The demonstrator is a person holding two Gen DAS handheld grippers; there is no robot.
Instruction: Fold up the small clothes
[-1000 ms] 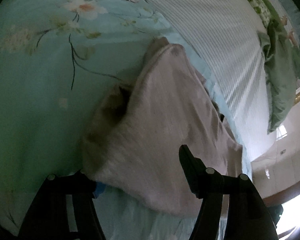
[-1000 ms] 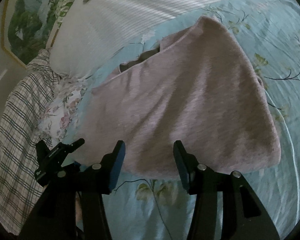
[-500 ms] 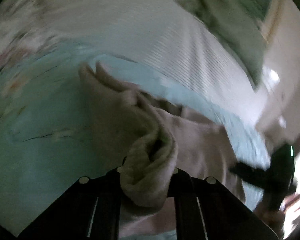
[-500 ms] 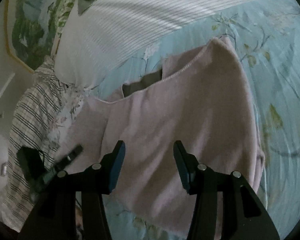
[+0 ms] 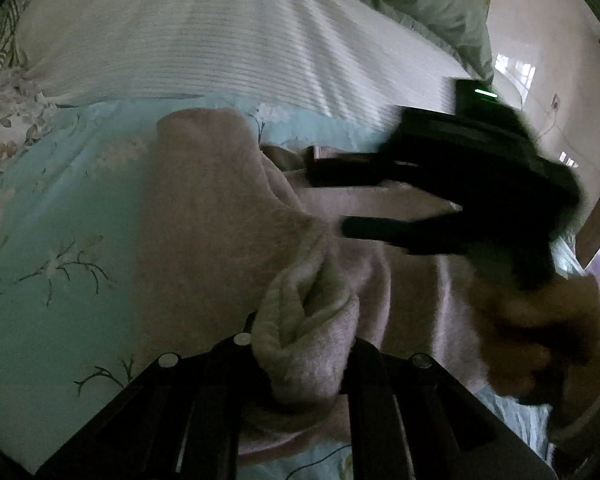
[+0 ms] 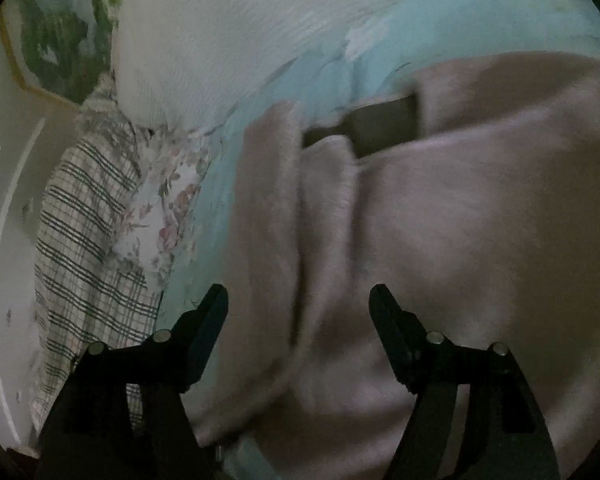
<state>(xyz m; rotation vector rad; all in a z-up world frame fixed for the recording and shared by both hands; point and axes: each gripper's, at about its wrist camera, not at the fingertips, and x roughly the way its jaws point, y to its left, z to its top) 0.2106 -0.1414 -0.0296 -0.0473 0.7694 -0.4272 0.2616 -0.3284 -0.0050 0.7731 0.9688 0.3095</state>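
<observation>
- Left claw (image 5: pixel 306 354): clamped on bunched edge of pink garment (image 5: pixel 204 232), lifted off bed (image 5: pixel 60 320).
- Right claw (image 6: pixel 298 320): jaws apart, nothing held; garment directly beneath and ahead.
- Progress: early. One edge gathered, fold not laid; body rumpled, needs folding over and flattening.

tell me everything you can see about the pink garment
The pink garment is a soft, fuzzy knit, pale dusty pink, lying rumpled on the light blue floral sheet. One bunched edge is pinched in the left gripper. The right gripper hovers open over it.
</observation>
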